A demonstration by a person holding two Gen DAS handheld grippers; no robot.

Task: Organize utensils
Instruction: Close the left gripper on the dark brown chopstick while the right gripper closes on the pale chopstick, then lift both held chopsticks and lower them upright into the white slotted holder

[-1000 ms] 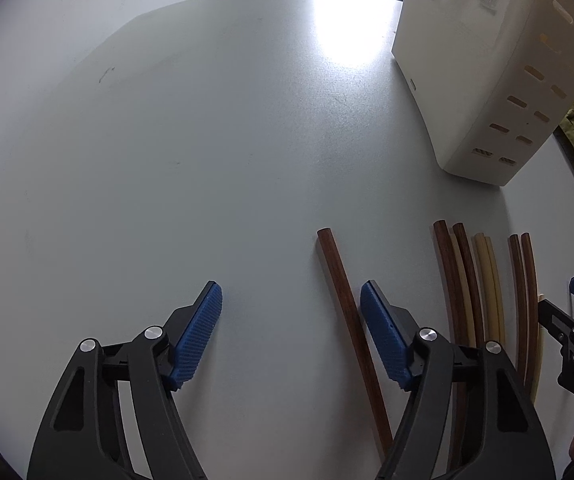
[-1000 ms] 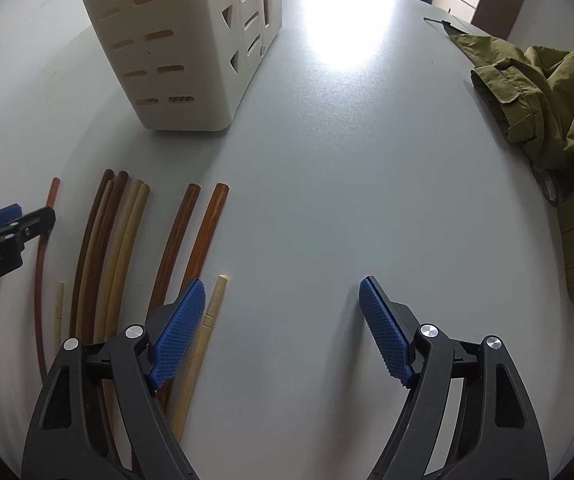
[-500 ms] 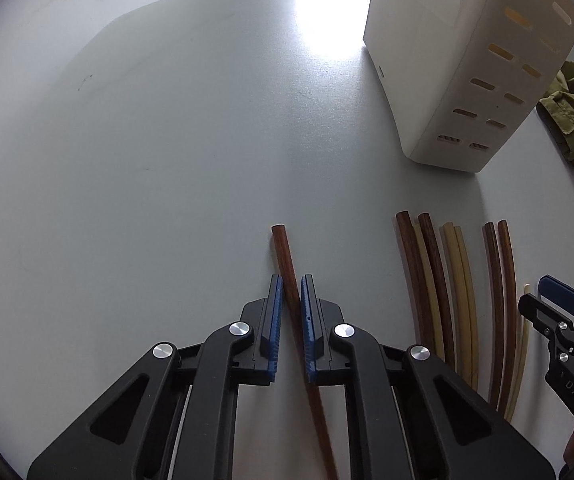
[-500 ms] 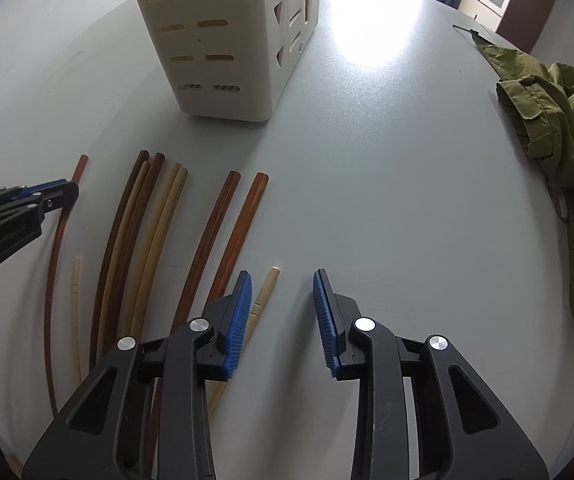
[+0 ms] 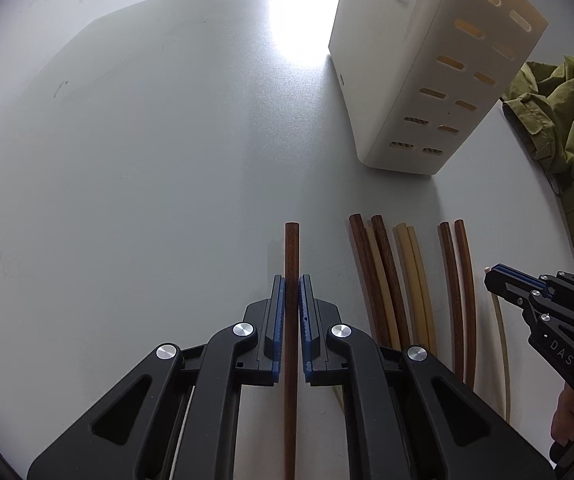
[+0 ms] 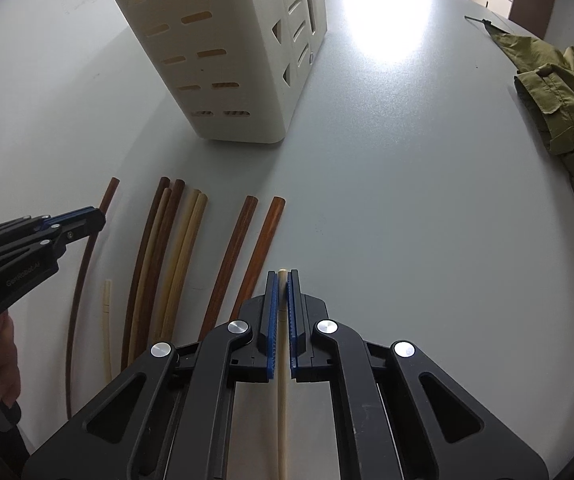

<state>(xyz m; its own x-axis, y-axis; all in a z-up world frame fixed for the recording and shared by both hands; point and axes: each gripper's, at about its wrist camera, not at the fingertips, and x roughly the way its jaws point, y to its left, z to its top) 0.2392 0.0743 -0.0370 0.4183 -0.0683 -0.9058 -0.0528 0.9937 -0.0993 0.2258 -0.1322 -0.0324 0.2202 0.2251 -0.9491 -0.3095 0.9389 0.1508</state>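
Left gripper (image 5: 291, 294): jaws pinching dark brown wooden chopstick (image 5: 291, 248). Right gripper (image 6: 282, 292): pinching pale cream chopstick (image 6: 282, 400). Judged light, stiff, slippery; hold mid-shaft.

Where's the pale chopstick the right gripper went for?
In the right wrist view, the pale chopstick is clamped in the right gripper, just right of the two brown chopsticks and below the white holder.

Five brown chopsticks (image 6: 243, 232), five pale chopsticks (image 6: 185, 240), one holder (image 6: 227, 60).

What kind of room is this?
Probably a dining room or kitchen at home: chopsticks lie on a big pale table beside a white utensil holder, and a green jacket is left there.
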